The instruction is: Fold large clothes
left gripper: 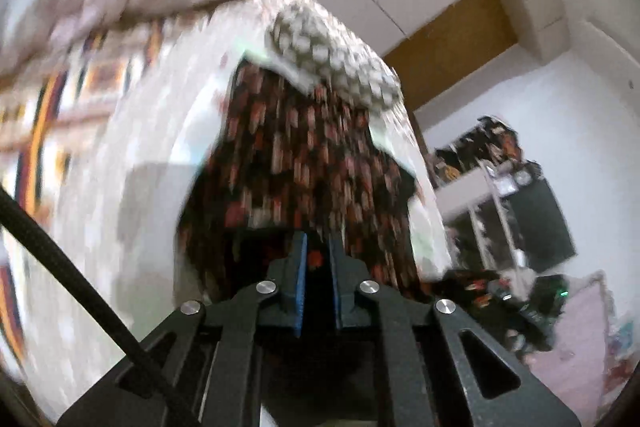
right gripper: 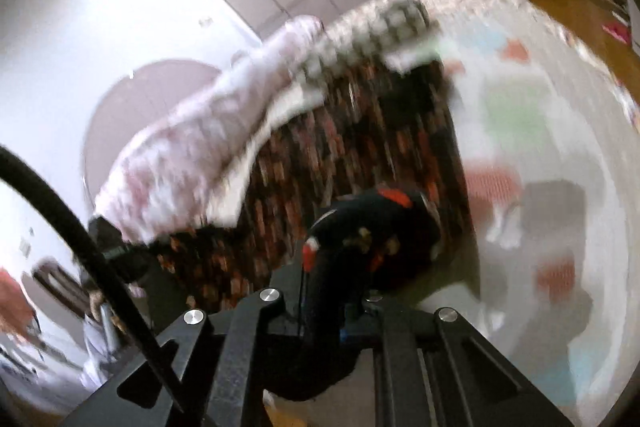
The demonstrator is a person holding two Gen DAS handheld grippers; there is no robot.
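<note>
You've got left claw and right claw both clenched on dark floral garment (heavy blur); risk: thin pinch slips, hem drops onto bed.

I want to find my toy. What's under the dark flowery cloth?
Pale patterned bedding shows around the dark flowery cloth, so it lies on that. A grey-white checked cloth covers its far end. Anything directly beneath is hidden.

ahead: dark patterned garment fills the path | beyond: pale clothes heap | sides: bare bedsheet
</note>
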